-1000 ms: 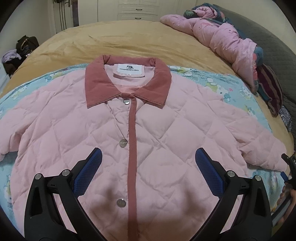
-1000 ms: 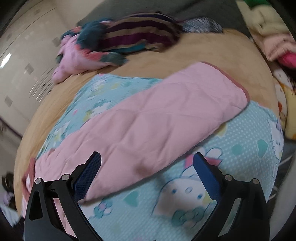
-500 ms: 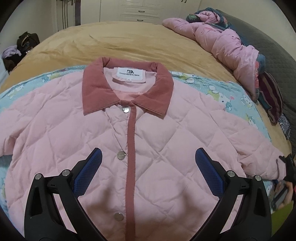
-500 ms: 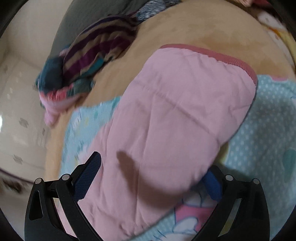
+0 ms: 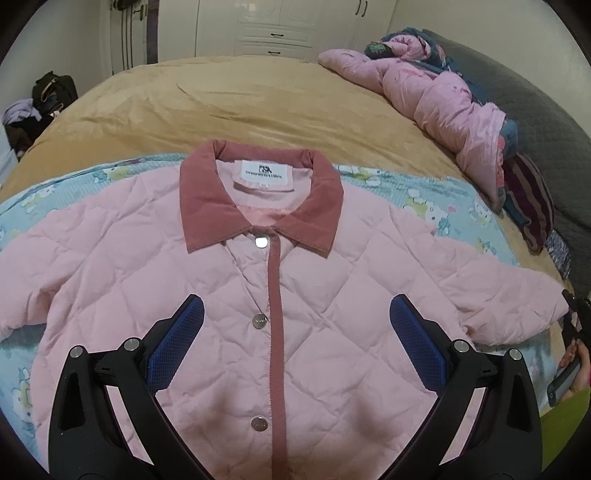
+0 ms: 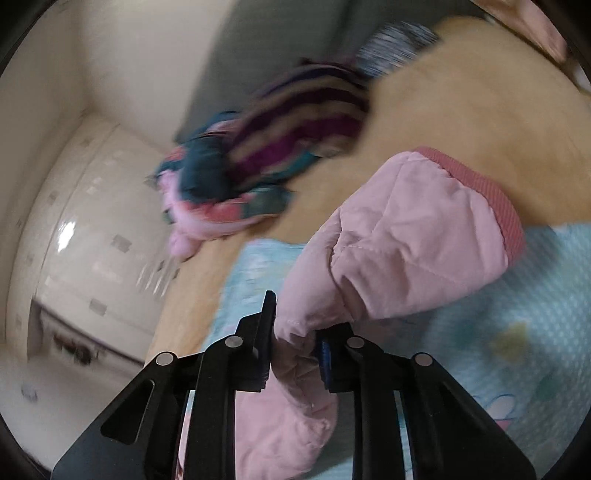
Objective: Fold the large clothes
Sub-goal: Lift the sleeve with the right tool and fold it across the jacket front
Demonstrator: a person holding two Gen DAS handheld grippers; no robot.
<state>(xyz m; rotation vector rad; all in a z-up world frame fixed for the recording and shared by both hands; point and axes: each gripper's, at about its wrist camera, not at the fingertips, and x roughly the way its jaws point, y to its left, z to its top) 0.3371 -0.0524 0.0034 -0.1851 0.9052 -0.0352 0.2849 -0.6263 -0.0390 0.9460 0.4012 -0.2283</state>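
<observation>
On the far left of the left wrist view, a dark bag (image 5: 53,88) and a heap of clothes (image 5: 22,110) sit on the floor beside the bed. A tan bedspread (image 5: 240,99) covers the mattress, and a light-blue cartoon-print sheet (image 5: 436,199) lies across its near part. The pink quilted jacket (image 5: 332,295) lies flat on that sheet, front side up, snaps fastened, with the rose collar (image 5: 207,206) pointing toward the white cabinets (image 5: 273,29) at the far wall. The left gripper (image 5: 291,328) hovers above the lower front of the jacket; its jaws are released and spread wide, with one blue pad on each side of the placket, and nothing is between them. To the right, a crumpled pink quilt (image 5: 436,96) and a striped garment (image 5: 532,199) lie along the bed edge by the grey headboard (image 5: 535,107). In the right wrist view, which is motion-blurred, the right gripper (image 6: 295,350) has its jaws clenched on the jacket's sleeve (image 6: 406,240), gripping a bunched fold of the fabric short of the cuff. The ribbed rose cuff (image 6: 491,199) is raised off the blue sheet, ahead of the fingers.
</observation>
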